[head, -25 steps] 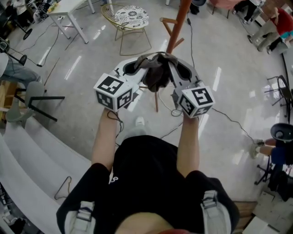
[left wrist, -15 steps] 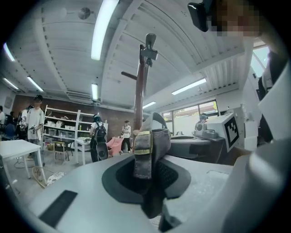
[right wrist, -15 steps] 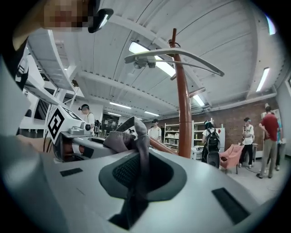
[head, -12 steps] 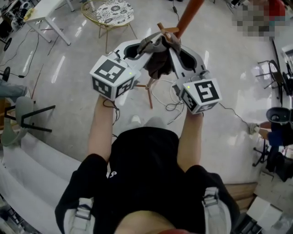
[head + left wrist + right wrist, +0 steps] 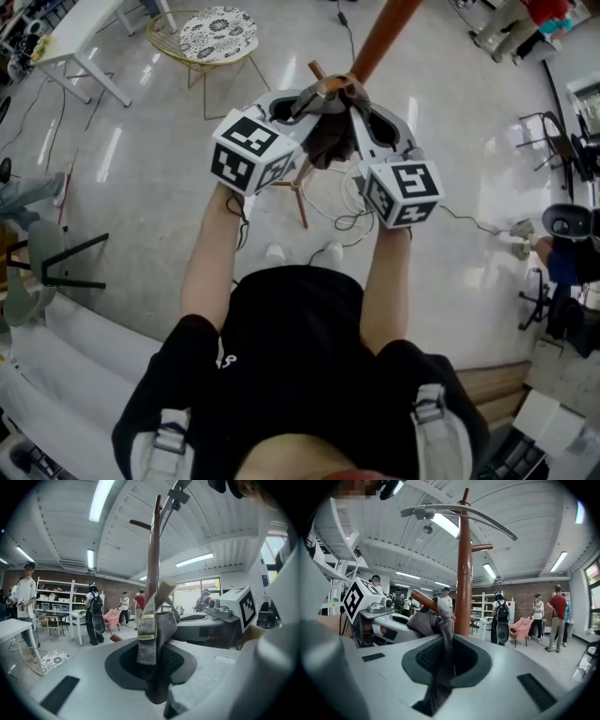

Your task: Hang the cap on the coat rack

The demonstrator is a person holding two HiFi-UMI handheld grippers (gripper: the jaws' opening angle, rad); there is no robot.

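Both grippers hold a grey cap [image 5: 328, 136] up between them, against the brown coat rack [image 5: 380, 37]. My left gripper [image 5: 302, 101] is shut on the cap's strap with its tan band [image 5: 151, 632]. My right gripper [image 5: 361, 105] is shut on a fold of the cap's fabric [image 5: 442, 639]. A slanted wooden peg [image 5: 319, 73] of the rack touches the top of the cap. In the left gripper view the peg [image 5: 165, 588] rises just behind the strap, in front of the pole [image 5: 152, 550]. In the right gripper view the peg [image 5: 425, 601] pokes into the bunched cap beside the pole [image 5: 463, 573].
A round patterned side table [image 5: 217, 33] and a white table [image 5: 66, 47] stand at the far left. Cables [image 5: 347, 211] lie on the shiny floor by the rack's foot. A chair [image 5: 47, 262] stands to the left. Several people [image 5: 555, 616] stand by shelves in the background.
Both grippers have carried the cap up and closer to the rack. The peg, clear of the cap a second ago, now meets its top.
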